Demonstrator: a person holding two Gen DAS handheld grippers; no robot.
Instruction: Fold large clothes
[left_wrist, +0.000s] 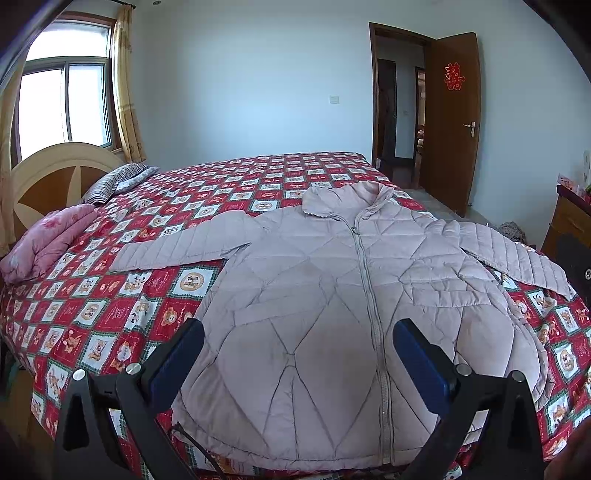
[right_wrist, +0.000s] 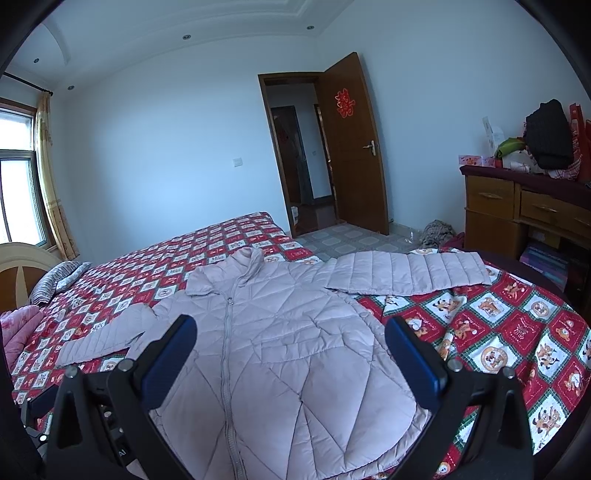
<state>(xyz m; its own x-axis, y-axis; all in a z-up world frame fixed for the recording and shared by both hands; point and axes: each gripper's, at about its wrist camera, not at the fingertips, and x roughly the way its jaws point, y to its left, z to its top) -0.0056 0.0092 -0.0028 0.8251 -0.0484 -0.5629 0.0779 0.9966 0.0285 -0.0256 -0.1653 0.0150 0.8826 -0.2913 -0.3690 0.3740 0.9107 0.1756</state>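
Left gripper (left_wrist: 298, 341): its 2 blue fingers are standing wide apart and holding nothing. It is hovering over the bottom of the jacket, so it is ready to grab.
Right gripper (right_wrist: 290, 339): it is spread wide too, and its hold is empty. It is waiting above the jacket's right side, near the hem.
Jacket (left_wrist: 332, 295): the big puffy pink jacket is lying flat on its back on the bed, zipped up. It is lying flat so folding will be easy.
Sleeves: both are sticking out to the sides, left sleeve (left_wrist: 177, 247) and right sleeve (right_wrist: 406, 271). I think they are getting folded in first.
Bed cover (left_wrist: 110, 314): the red cartoon quilt is giving a big soft place to work.
Far away: a pink blanket (left_wrist: 48, 240) is sitting by the headboard, out of the way.
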